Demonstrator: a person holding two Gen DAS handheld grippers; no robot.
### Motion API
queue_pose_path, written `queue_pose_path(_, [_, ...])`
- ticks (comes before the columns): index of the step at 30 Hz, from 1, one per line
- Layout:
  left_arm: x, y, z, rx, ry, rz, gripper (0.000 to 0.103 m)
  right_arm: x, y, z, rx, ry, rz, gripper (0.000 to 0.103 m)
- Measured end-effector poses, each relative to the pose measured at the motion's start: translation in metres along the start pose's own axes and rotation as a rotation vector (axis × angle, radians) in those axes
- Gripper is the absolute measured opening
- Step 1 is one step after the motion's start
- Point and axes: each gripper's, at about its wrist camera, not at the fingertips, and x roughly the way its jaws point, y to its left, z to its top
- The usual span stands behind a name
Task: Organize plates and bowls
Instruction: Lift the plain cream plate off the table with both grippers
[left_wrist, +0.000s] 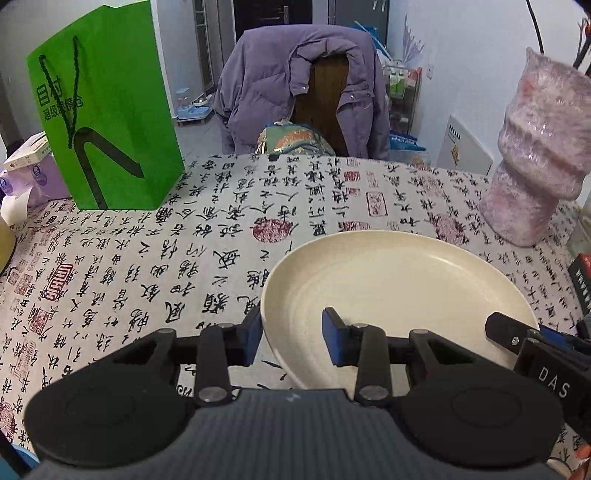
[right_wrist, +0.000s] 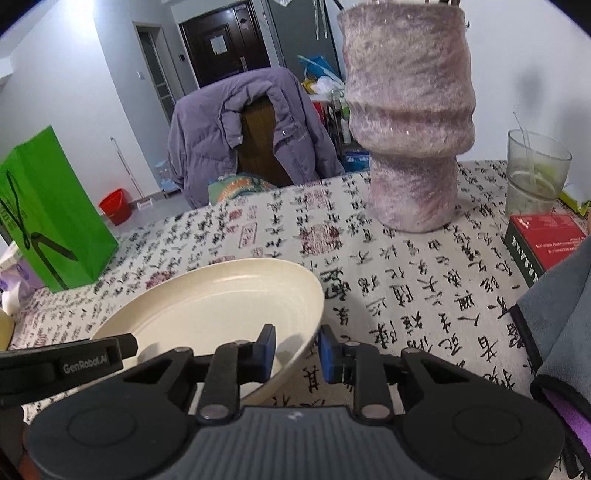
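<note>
Here, closest in, the left gripper (left_wrist: 291, 338) has its blue pads either side of the near left rim of a smooth, round cream plate (left_wrist: 391, 291), clamped on it. The right gripper (right_wrist: 297, 350) grips the plate's opposite rim likewise. The plate is tilted above a table (left_wrist: 147, 266) covered in calligraphy-printed cloth. Further off stand a fuzzy pink ribbed vase (right_wrist: 406, 122), a glass tumbler (right_wrist: 535, 173) holding cloudy liquid and a straw, and a green paper bag (left_wrist: 107, 110).
</note>
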Motion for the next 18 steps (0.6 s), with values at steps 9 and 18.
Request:
queue_pose_path(9, [-0.017, 0.011, 0.003, -0.028, -0.037, -0.035, 0.035, -0.02, 0.006, 0.003, -0.008, -0.077, 0.026, 0.025])
queue_pose_path(18, [-0.034, 0.017, 0.004, -0.038, -0.074, -0.061, 0.035, -0.033, 0.006, 0.005, 0.003, -0.121, 0.059, 0.025])
